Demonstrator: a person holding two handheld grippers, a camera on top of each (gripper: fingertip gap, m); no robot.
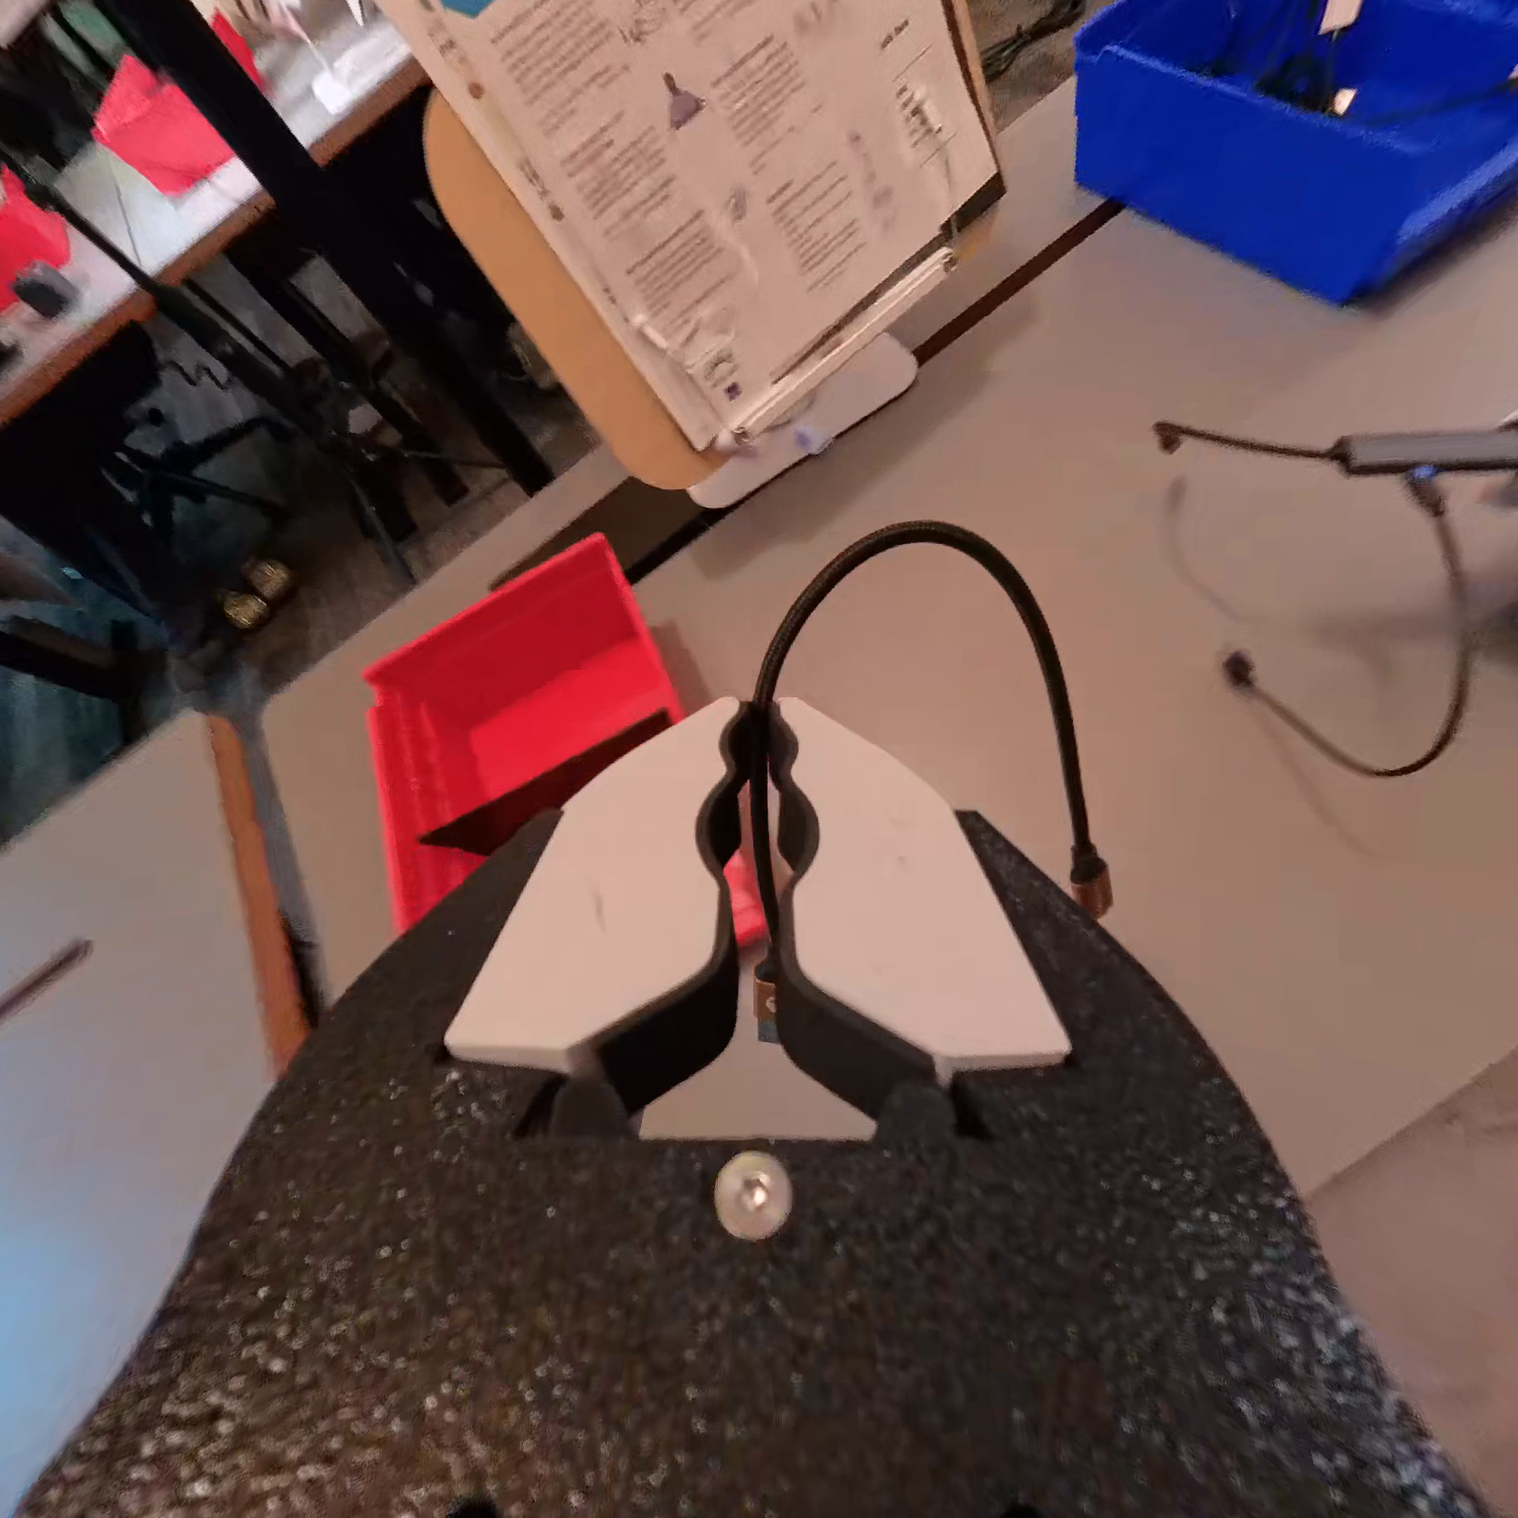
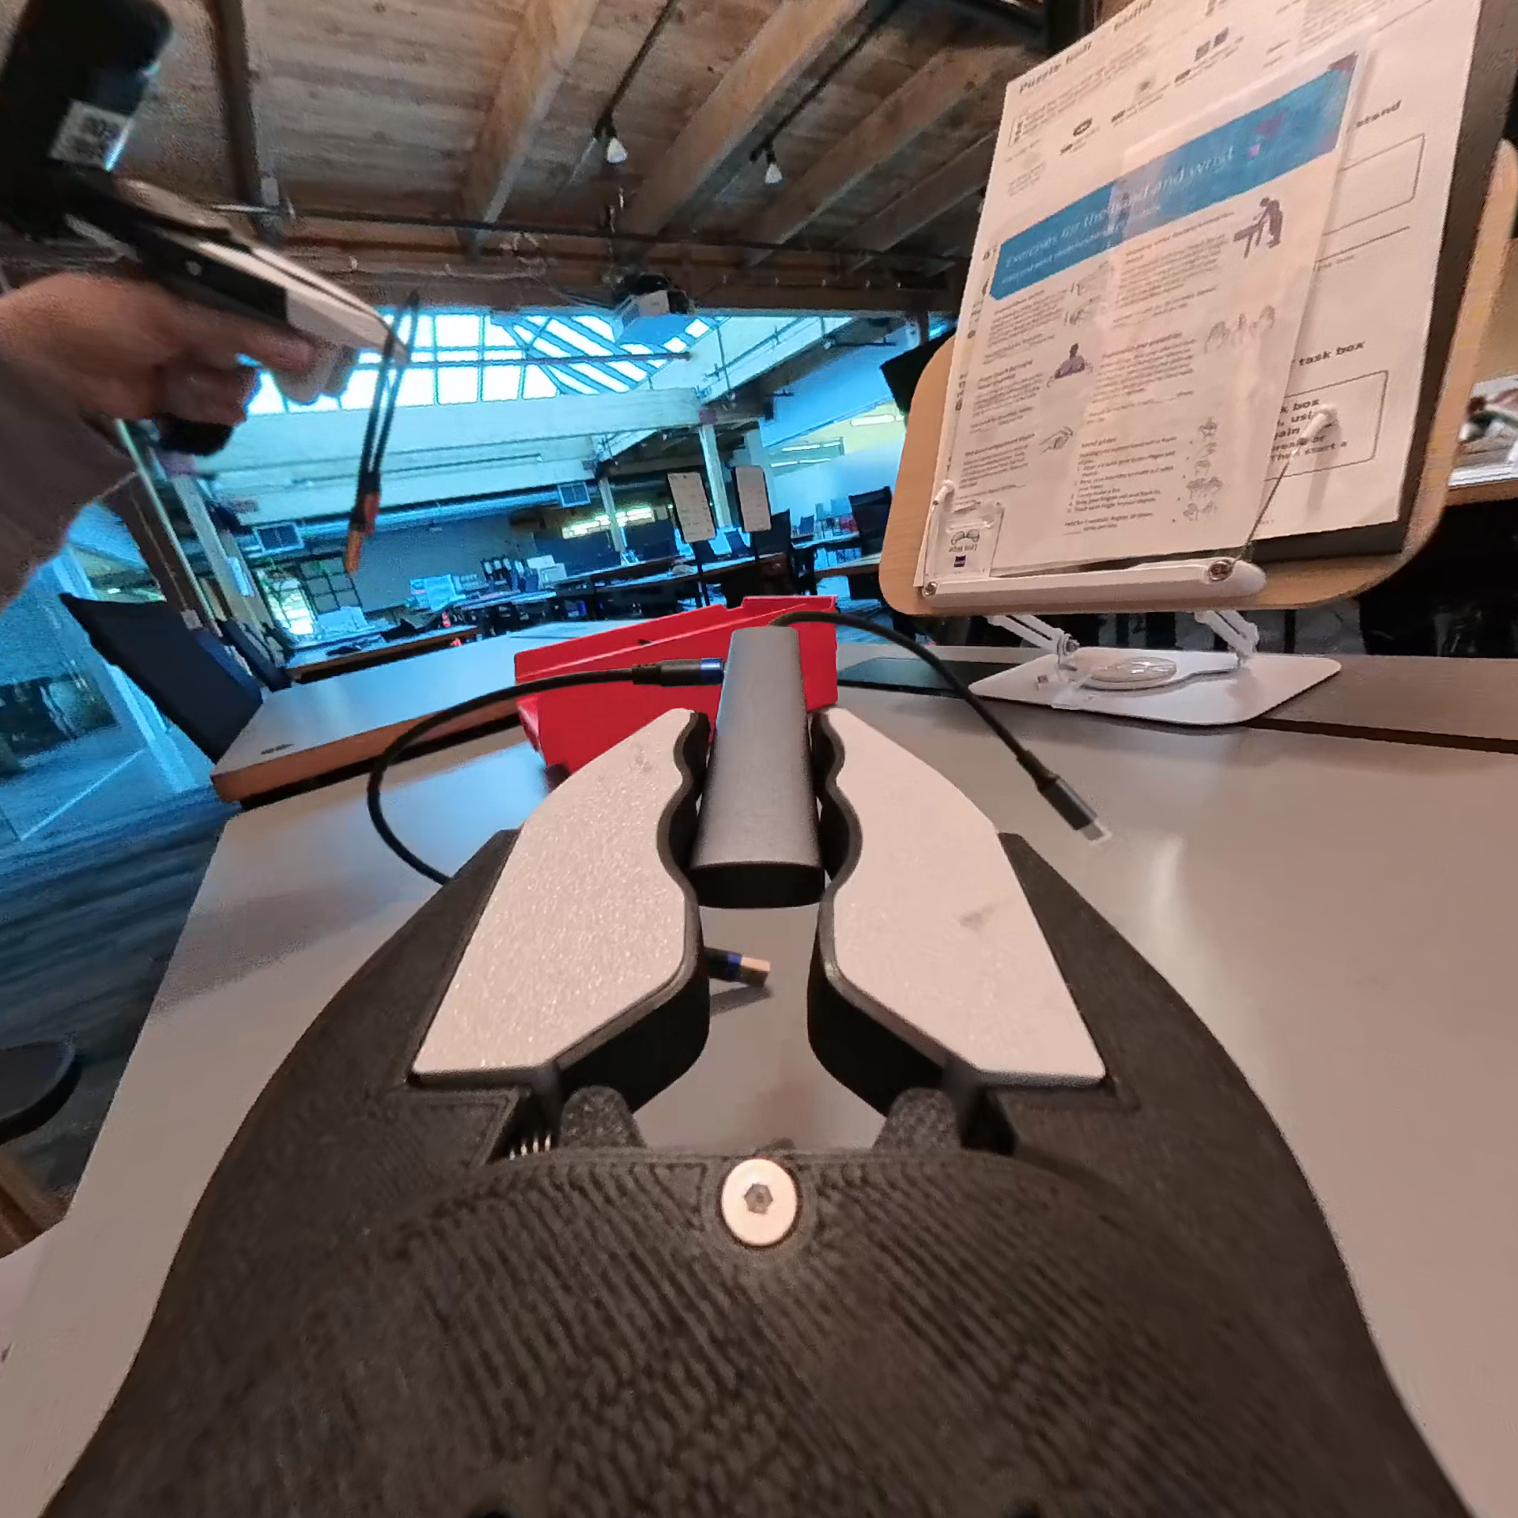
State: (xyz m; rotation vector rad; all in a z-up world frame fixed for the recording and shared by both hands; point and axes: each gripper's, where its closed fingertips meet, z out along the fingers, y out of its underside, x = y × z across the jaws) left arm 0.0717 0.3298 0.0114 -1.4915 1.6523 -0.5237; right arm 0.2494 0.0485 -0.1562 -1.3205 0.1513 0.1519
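While the left claw point(image 1: 760, 715) pinches a short black braided cable point(image 1: 920, 558) above the grey table point(image 1: 1232, 945), the right claw point(image 2: 760, 723) squeezes a dark grey metal hub point(image 2: 757, 788).

The left gripper point(image 1: 760, 715) is raised high and tilted downward with its white fingers point(image 1: 624, 887) pinched nearly together, gripped from below by a hand point(image 2: 140, 353), while the right gripper point(image 2: 760, 723) lies low and level, its fingers point(image 2: 575, 895) parted partway and clamping.
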